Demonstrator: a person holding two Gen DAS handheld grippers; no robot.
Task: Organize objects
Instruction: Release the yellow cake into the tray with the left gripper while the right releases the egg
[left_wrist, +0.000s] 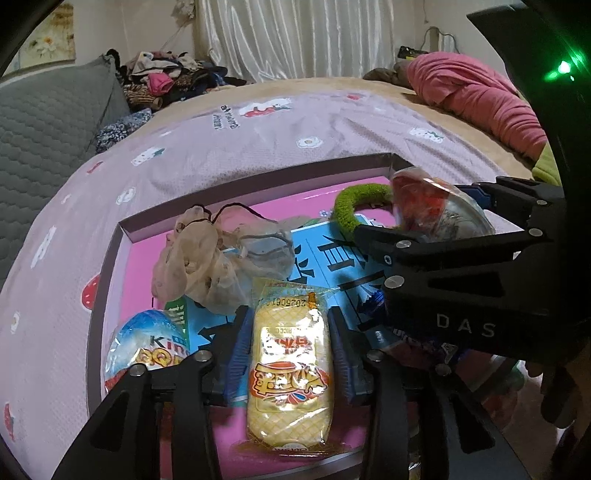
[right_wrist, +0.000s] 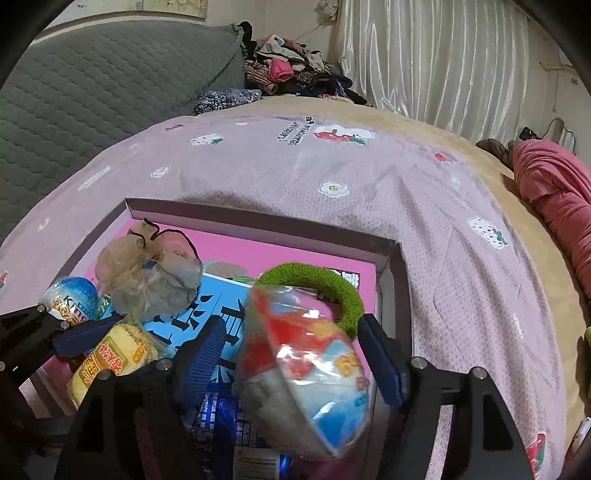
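As box (left_wrist: 122, 236) sits, snacks & scrunchies inside.

Dim, warm indoor light in both fisheye views, with soft, faint shadows. Straight lines bow strongly and the corners fall to black. A green lamp (left_wrist: 563, 68) flares at the left view's upper right. Glare glints on a yellow snack wrapper (left_wrist: 290, 373). A red-and-blue packet (right_wrist: 306, 373) is smeared by motion blur.
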